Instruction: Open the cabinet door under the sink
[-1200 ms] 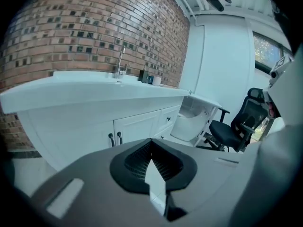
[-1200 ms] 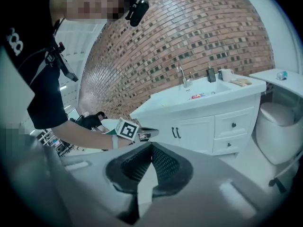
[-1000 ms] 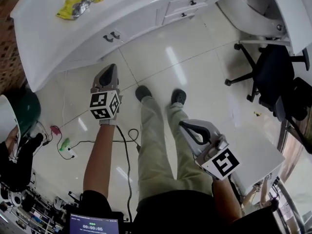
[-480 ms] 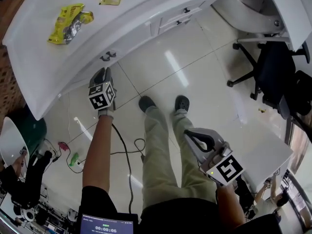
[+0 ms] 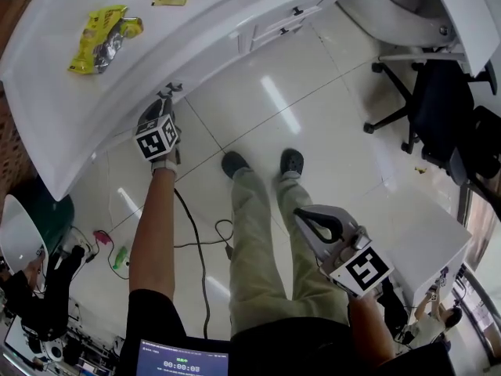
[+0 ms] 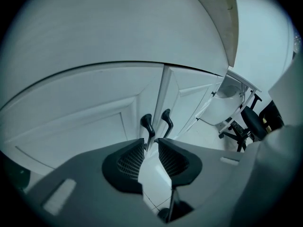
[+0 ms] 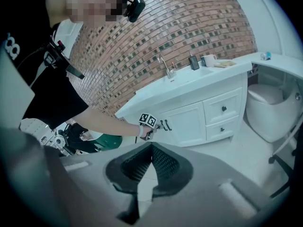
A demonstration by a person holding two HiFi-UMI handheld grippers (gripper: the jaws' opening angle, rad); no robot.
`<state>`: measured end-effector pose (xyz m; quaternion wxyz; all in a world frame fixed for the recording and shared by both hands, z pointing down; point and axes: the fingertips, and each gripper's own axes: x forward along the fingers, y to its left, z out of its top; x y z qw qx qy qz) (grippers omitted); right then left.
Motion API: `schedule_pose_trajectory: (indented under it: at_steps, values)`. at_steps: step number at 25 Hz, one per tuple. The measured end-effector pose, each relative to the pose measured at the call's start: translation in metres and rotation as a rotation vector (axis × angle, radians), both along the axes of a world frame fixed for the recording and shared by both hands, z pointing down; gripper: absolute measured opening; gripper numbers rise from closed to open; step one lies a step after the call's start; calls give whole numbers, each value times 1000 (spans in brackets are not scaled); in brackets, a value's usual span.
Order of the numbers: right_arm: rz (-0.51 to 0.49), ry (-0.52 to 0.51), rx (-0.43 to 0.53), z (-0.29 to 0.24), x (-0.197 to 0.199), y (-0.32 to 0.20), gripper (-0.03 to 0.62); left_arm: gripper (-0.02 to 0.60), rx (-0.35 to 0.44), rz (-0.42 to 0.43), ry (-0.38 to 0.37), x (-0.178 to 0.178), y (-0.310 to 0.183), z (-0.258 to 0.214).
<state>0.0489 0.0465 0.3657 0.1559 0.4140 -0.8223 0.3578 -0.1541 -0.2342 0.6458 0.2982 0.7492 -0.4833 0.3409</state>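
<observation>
Since the earlier head-view frames the left gripper (image 5: pixel 164 104) has travelled from mid-floor up to the edge of the white curved counter (image 5: pixel 94 92) in the upper left of the frame, with its arm now stretched out behind it. The right gripper (image 5: pixel 307 219) has stayed low in the lower right, beside the person's leg.

In the left gripper view we see the jaws standing slightly apart, a narrow gap at the tips with nothing clamped in it. Straight ahead of that gap, near the centre of the frame, two dark curved handles hang side by side. They flank the vertical seam where two white panelled cabinet doors meet. The left-hand handle (image 6: pixel 147 126) sits just beyond the tips, with its lower end at the mouth of the gap; we cannot tell whether it touches a pad yet. The right-hand handle (image 6: pixel 166 122) lies just to the right of that line. Both handles run up and down the frame, so their long axis crosses the direction in which the jaws close, and we judge that this suits a grip. The left-hand door (image 6: pixel 80 122) fills the lower left of that view.

In the right gripper view the jaws meet tip to tip on nothing, and they look at the cabinet (image 7: pixel 187 122) from well apart. The left gripper is plainly the nearer. We judge that a small push forward would bring the left-hand handle between the pads.
</observation>
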Motion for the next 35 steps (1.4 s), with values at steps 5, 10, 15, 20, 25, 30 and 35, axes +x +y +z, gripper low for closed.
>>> schedule_pose_trajectory:
  at_steps: [5,10,15,20,25,30,35]
  values:
    - [-12,-7,-3,-2,-1,5,-9,112,14,-6,14,8,-11,-1]
    - [-31,-2,-23,3,-1,16,-9,66,-18,0,49,10,-15,7]
    - [-30,-18,-33,6,1,24,-9,61,20,61,-1,9,2,1]
    - [-43,-17,-50,9,3,37,-9,58,38,78,-18,10,33,1]
    - [-69,-29,-55,6,3,45,-9,57,35,95,-37,9,64,2]
    - [-93,-25,-67,11,6,56,-9,55,46,53,-61,3,84,2]
    - [-135,-28,-79,14,6,62,-9,55,57,22,-58,1,100,2]
